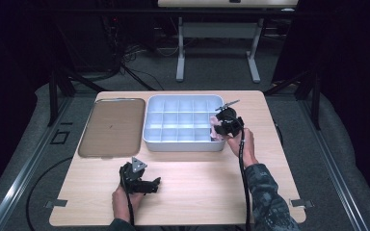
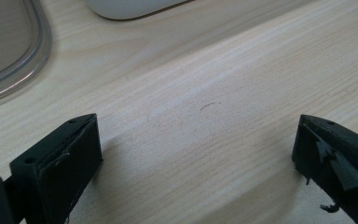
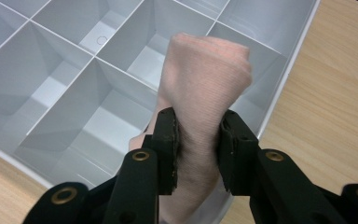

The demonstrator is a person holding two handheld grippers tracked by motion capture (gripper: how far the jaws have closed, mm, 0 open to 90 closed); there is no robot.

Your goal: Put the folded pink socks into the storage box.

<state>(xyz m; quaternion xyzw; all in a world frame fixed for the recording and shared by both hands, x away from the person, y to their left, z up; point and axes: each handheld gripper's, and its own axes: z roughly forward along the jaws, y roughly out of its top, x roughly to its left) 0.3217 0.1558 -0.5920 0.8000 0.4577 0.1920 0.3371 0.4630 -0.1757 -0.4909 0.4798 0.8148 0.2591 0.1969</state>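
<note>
Across the middle of the far half of the table (image 1: 183,178) sits my white divided organiser tray (image 1: 183,126), with a clear flat lid (image 1: 112,126) just beside it toward the far left corner. Over the tray's near right corner I hold the right gripper (image 1: 220,127), its jaws pinched on a pink rolled cloth, possibly a sock (image 3: 205,79), which stands up between the pads and hangs above the compartments along the tray's right wall. My left gripper (image 1: 155,185) rests low near the table's near edge, left of centre, jaws spread wide with nothing between them and bare wood under them.

I judge the step in hand to be dropping the cloth into one cell. To do it well, I would centre the bundle over a single compartment rather than over a divider, lower until its bottom is below the partition tops, then let the jaws part fully before lifting straight up, so the soft fabric does not cling to a pad or drape across two cells.
</note>
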